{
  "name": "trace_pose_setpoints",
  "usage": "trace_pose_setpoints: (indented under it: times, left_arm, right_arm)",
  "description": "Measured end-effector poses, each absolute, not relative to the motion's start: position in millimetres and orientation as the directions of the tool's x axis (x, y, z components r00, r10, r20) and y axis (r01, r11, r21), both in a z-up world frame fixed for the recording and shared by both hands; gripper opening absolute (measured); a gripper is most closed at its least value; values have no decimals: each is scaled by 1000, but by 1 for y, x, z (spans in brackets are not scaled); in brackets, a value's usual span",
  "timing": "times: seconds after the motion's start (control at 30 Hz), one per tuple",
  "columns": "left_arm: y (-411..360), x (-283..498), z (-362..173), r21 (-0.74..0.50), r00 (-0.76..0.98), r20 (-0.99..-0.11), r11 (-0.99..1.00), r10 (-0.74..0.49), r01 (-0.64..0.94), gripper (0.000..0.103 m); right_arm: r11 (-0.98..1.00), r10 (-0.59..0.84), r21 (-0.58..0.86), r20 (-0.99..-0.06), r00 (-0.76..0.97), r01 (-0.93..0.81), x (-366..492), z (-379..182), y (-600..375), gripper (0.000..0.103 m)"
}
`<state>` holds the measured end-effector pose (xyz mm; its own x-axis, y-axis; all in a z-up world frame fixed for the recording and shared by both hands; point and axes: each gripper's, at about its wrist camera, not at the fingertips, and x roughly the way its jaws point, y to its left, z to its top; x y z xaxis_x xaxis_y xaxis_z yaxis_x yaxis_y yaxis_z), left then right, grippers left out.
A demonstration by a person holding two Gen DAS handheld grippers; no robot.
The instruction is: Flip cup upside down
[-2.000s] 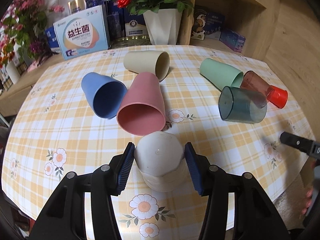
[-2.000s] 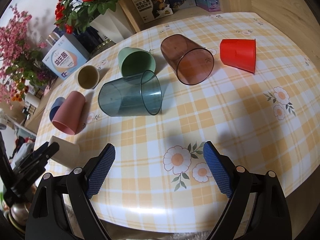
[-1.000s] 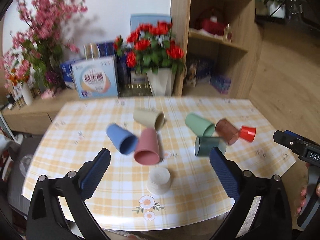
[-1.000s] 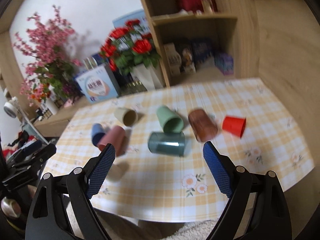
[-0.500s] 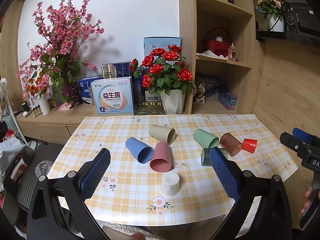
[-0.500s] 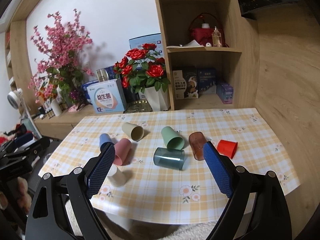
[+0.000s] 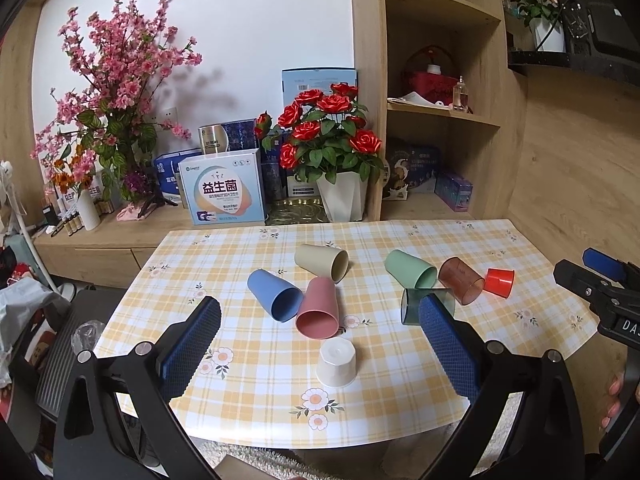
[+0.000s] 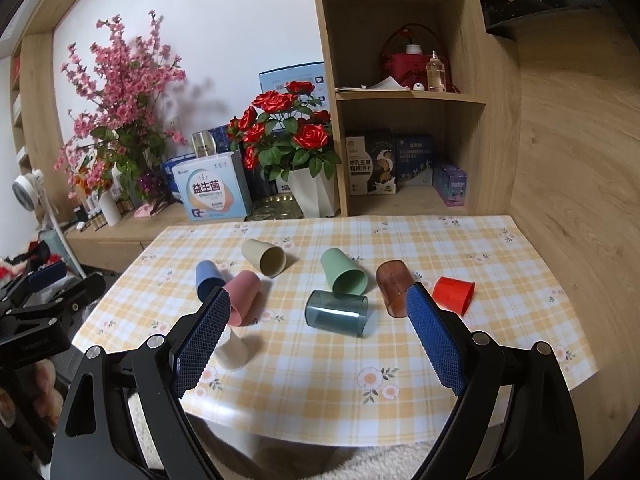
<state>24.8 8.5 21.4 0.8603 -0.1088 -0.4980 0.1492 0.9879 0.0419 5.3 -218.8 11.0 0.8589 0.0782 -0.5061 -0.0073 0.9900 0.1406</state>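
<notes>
The left gripper (image 7: 318, 342) is wide open and holds nothing; it stays off the table (image 7: 400, 400). The right gripper (image 8: 318, 340) is also wide open and empty. The white cup (image 7: 336, 363) stands upside down near the table's 6 o'clock edge, free of both grippers. At its 12 o'clock lie the pink cup (image 7: 318, 308) and the blue cup (image 7: 274, 296), touching each other. Toward 2 o'clock lie the dark teal cup (image 8: 336, 313), the green cup (image 7: 410, 269), the brown cup (image 7: 460, 286) and the red cup (image 7: 499, 282).

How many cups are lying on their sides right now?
7. Left cluster: beige cup, blue cup, pink cup. Right cluster: green cup, teal transparent cup, brown transparent cup, red cup. The white cup stands upside down.
</notes>
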Motion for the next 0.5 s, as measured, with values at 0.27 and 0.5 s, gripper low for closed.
trace_pose_setpoints:
  times: [0.27, 0.5]
  left_arm:
    - [11, 24, 23, 38, 864, -491, 989, -106, 143, 97]
    - [11, 24, 24, 29, 863, -493, 989, -112, 145, 97]
  right_arm:
    - [991, 71, 135, -509, 858, -2, 5, 9, -218, 86]
    - [990, 74, 139, -512, 856, -3, 5, 9, -219, 86]
